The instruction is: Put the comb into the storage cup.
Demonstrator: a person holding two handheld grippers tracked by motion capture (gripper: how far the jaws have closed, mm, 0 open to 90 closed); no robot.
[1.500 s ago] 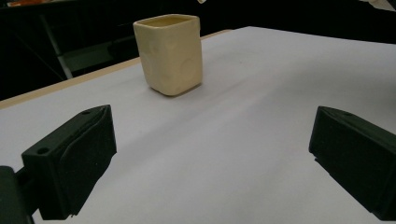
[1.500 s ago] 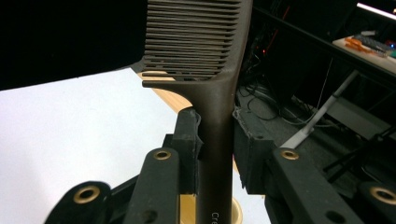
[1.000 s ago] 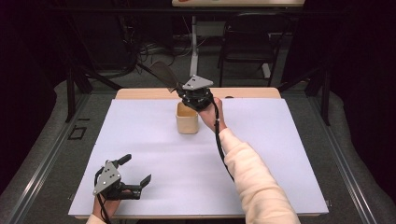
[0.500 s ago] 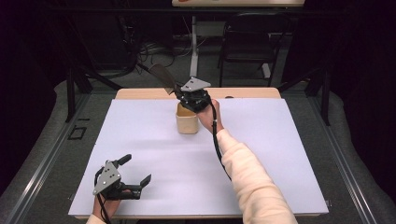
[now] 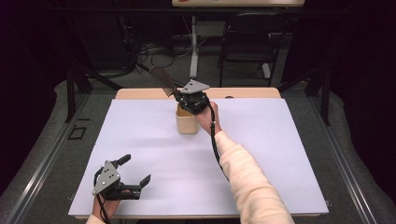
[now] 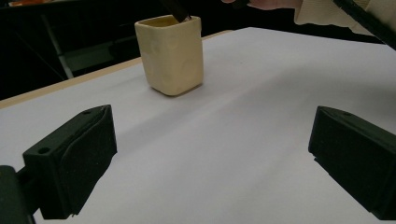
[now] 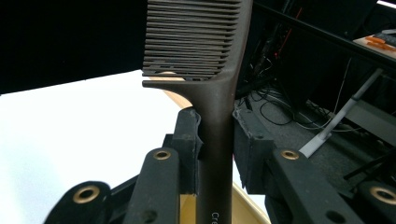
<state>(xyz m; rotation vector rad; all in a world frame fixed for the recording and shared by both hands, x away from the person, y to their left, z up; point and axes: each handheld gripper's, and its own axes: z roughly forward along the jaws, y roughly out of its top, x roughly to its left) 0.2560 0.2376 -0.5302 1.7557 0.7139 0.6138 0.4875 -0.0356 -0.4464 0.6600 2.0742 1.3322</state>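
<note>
The right tool is clamped on the handle of a dark brown comb, its two black jaws pressing the shaft from either side just below the row of teeth. From where I stand the comb slants up and away to the left above a small cream cup, and its lower end seems to reach down into the cup's mouth; the left gripper view shows a dark tip at the rim. The cup stands upright near the far middle of the white-covered desk.

My guess is that the comb is either being lowered into the cup or drawn out of it; I cannot tell which. Either way the next move calls for keeping the handle clear of the rim so the light cup does not tip or slide.

The left tool rests near the front left corner of the desk, jaws spread wide and holding nothing, well apart from the cup.

The comb is thin and rigid, with fine close-set teeth and small pale lettering low on its handle.
</note>
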